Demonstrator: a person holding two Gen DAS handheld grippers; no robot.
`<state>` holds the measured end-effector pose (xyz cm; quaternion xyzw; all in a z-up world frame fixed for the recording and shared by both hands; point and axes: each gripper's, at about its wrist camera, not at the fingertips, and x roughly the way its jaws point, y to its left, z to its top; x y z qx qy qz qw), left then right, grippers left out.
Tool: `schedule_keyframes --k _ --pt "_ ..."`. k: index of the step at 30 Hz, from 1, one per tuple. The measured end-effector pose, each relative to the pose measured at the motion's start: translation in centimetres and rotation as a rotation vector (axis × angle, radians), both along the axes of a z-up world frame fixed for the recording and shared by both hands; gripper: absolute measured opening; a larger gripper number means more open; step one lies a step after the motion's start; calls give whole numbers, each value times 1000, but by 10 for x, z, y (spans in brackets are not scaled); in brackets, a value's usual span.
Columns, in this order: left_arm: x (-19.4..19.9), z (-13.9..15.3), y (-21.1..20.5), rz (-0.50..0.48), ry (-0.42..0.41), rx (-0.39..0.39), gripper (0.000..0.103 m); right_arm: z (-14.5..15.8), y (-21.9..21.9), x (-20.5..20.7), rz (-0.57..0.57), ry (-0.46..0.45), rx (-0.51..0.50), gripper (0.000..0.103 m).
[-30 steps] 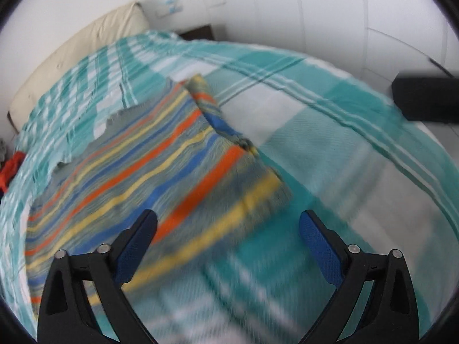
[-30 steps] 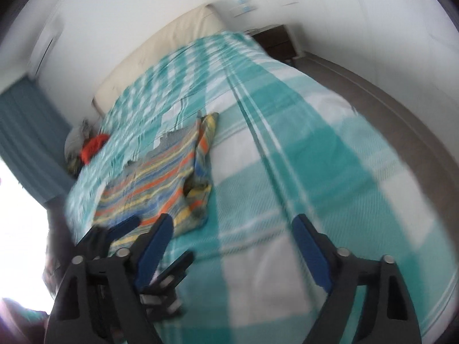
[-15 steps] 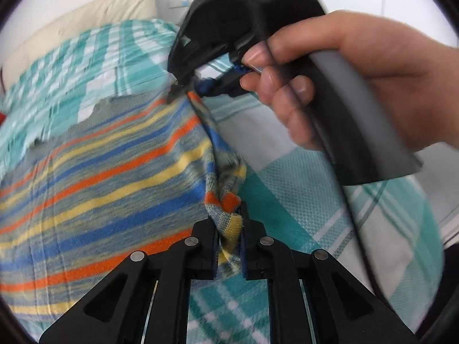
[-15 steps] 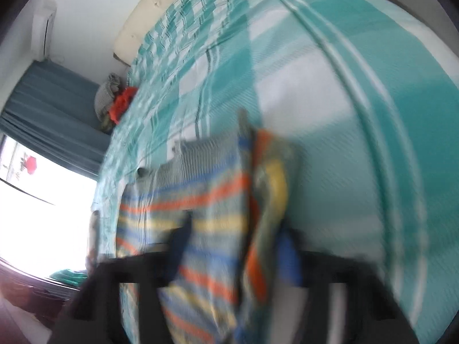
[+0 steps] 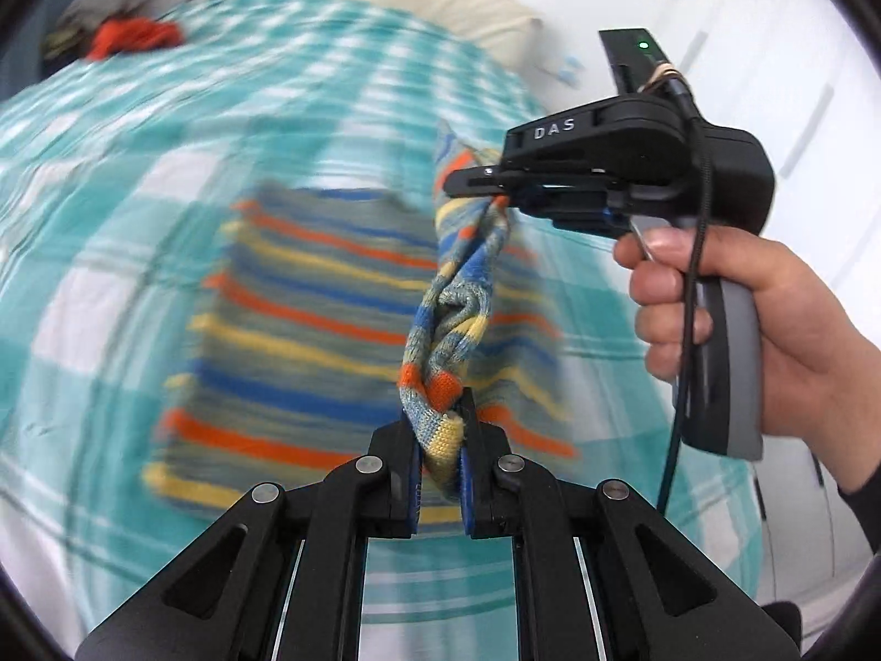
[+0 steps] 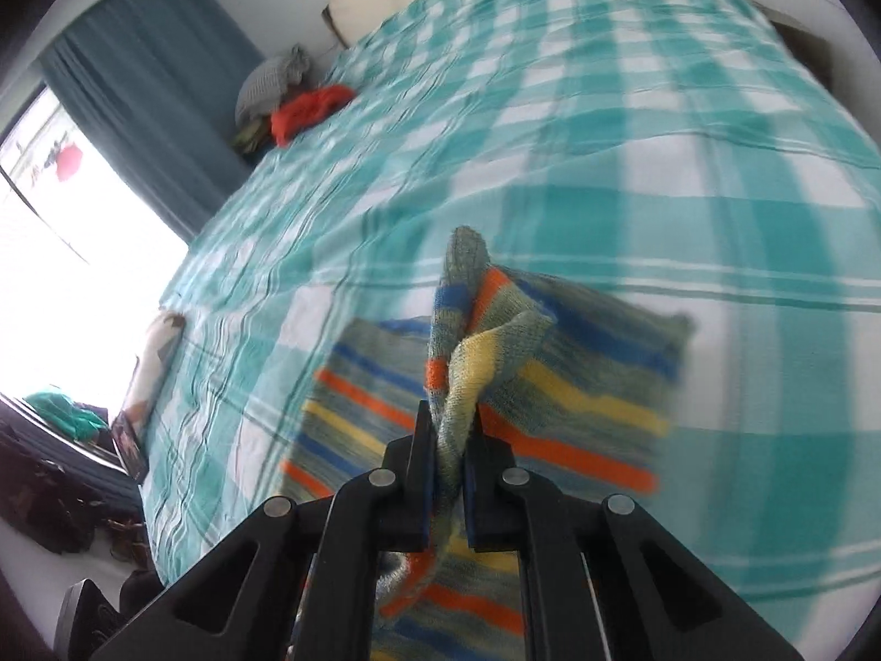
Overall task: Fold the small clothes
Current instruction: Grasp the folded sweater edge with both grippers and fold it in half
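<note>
Teal-checked bedspread (image 5: 137, 176) fills both views; since a moment ago, left gripper (image 5: 440, 473) and right gripper (image 6: 447, 462) clamp the striped knitted garment's (image 5: 308, 330) lifted edge at centre, starting a fold.

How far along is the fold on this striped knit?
Done: both grippers have hold of one edge of the striped garment. The left gripper and right gripper are shut on it, and that edge is lifted off the checked bedspread. In hand: carrying the edge over. Left: laying it down and any further folds.
</note>
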<state>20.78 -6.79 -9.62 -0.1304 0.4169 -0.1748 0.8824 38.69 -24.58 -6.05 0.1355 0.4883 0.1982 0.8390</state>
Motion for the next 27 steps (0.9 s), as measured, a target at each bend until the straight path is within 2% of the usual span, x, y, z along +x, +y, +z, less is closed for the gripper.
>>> schedule_keyframes --k 4,6,7,8,9,10,11,12,13,14,16,19,20,21,22,24,25,26,27 --pt "7 -14 34 69 45 11 9 -19 56 14 37 23 -18 8" --pt "13 -22 47 98 77 37 15 -25 72 19 42 27 -31 9" --pt "14 -27 54 118 108 57 26 -30 82 22 43 22 -16 16" --pt "15 -29 60 133 126 50 28 -34 86 23 40 21 20 33" --pt "16 -28 69 150 130 41 29 -36 86 25 36 27 56 45" --pt "9 -24 78 166 125 25 36 -36 84 24 18 29 111 64" --pt "4 -19 86 173 117 8 47 -34 81 20 1 18 159 64" --pt "0 -17 92 178 109 1 52 -31 77 14 -4 -1 187 64" --pt "-4 -13 96 181 98 -6 61 -26 71 6 -3 -25 181 64" --pt "-9 -7 97 178 76 -14 69 -22 67 -1 -4 -44 156 64" --pt "-6 -4 94 157 50 -20 76 -10 55 -28 26 -107 46 64" --pt "13 -12 79 127 55 50 74 -2 53 -78 121 -201 -87 61" --pt "22 -24 70 127 94 112 67 -7 53 -98 166 -210 -112 59" --pt "37 -39 70 133 147 178 44 -16 54 -113 199 -194 -118 59" --pt "43 -52 69 126 198 216 40 -37 53 -130 243 -126 -125 59" --pt "40 -53 75 118 191 202 41 -71 55 -152 263 -34 -199 56" --pt "35 -48 78 127 189 221 48 -77 54 -169 259 -62 -246 56" --pt "29 -41 81 142 181 243 54 -72 53 -188 250 -123 -279 55" --pt "19 -34 86 155 168 254 62 -68 52 -201 238 -143 -293 56"
